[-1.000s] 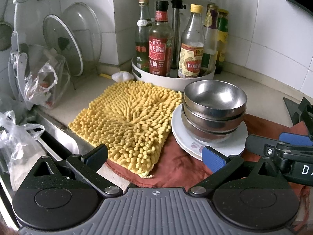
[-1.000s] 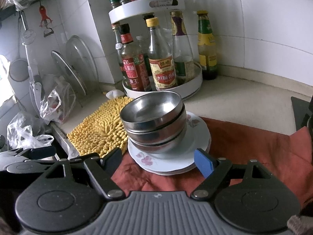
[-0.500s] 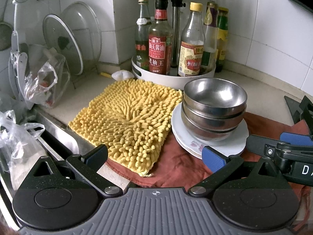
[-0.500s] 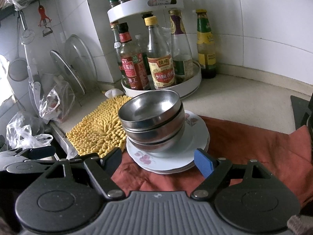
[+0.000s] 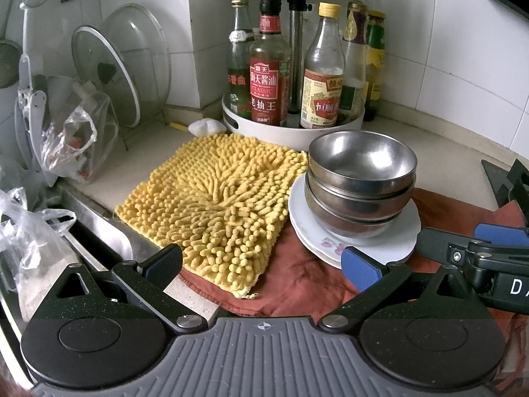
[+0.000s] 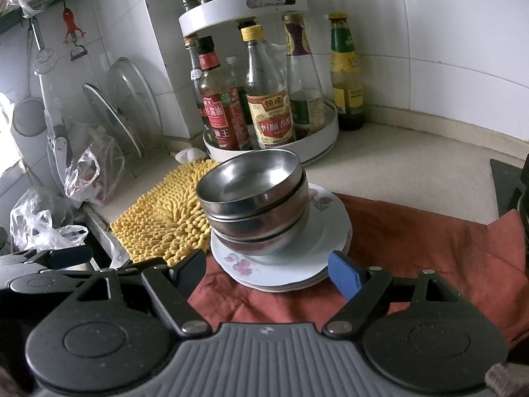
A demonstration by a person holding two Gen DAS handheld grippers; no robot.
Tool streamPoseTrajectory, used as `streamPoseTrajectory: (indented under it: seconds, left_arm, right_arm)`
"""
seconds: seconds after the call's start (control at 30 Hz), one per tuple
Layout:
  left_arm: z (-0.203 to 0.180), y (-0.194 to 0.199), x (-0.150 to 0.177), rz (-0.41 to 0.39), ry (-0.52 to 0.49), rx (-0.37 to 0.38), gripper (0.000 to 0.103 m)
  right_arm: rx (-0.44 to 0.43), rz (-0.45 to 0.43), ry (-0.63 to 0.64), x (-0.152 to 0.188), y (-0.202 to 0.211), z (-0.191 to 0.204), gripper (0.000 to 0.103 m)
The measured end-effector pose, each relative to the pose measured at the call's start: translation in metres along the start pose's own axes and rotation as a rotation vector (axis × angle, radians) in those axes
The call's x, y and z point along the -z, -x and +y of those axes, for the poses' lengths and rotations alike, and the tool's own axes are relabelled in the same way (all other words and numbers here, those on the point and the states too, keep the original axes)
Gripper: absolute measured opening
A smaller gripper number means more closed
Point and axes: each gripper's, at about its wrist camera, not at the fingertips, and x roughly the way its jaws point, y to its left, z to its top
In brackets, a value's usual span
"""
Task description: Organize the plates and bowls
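Three nested steel bowls stand on a small stack of white flowered plates, which rests on a rust-red cloth. My left gripper is open, held back from the stack and over the front edge of a yellow shaggy mat. My right gripper is also open, its fingers spread just in front of the plates' near rim, nothing between them. The right gripper's arm shows at the right of the left wrist view.
A white rotating rack full of sauce bottles stands behind the bowls. Glass pot lids lean in a wire stand at the left. Plastic bags and the sink edge lie left. A stove corner is at the right.
Both views have shifted only slightly; the bowls and plates have not moved and both grippers stay open.
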Motion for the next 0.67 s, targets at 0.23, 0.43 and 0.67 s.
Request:
streamPoseTrajectory:
  seconds: [0.23,0.43,0.67]
  left_arm:
    - [0.0004,0.0001,-0.0012,-0.01,-0.014,-0.001,0.103]
    - [0.0014,-0.0004,-0.0012,-0.015,-0.02,-0.001,0.103]
    - [0.0027,-0.002,-0.0014,-0.009,-0.019,-0.003,0.103]
  right_arm:
    - [0.001,0.002,-0.003,0.0005,-0.0001,-0.0008,0.077]
    - [0.002,0.002,-0.003,0.0004,-0.0007,-0.0007,0.077]
    - [0.002,0.003,-0.004,0.0008,-0.0009,-0.0012,0.077]
